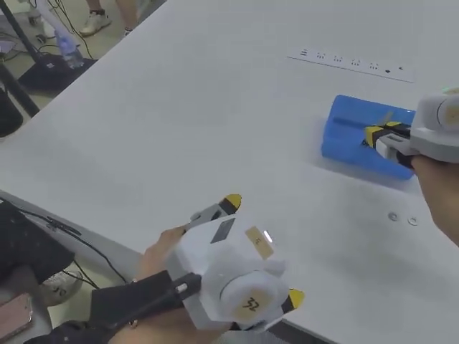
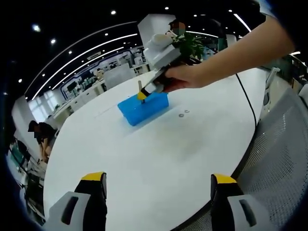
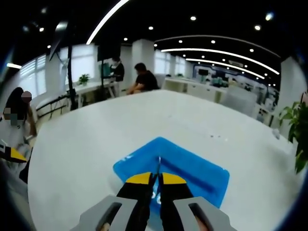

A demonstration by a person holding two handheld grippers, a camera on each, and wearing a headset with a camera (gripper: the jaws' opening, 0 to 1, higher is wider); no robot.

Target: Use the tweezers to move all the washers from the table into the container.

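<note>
The blue container (image 1: 358, 147) sits on the white table (image 1: 215, 129) at the right. My right gripper (image 1: 374, 136) hovers over it, shut on thin metal tweezers (image 3: 159, 166) whose tip points down over the blue container (image 3: 197, 175). Two small washers (image 1: 392, 216) (image 1: 412, 221) lie on the table just in front of the container, also visible as washers (image 2: 181, 115). My left gripper (image 1: 264, 249) is at the near table edge, open and holding nothing, well left of the container (image 2: 144, 108). From the left gripper (image 2: 159, 180) I see the right gripper (image 2: 153, 87) in a hand.
A white power strip (image 1: 351, 63) lies on the table behind the container. A water bottle (image 1: 68, 50) stands on the floor at far left. A mesh chair (image 2: 284, 159) is by the table edge. People sit at desks in the background.
</note>
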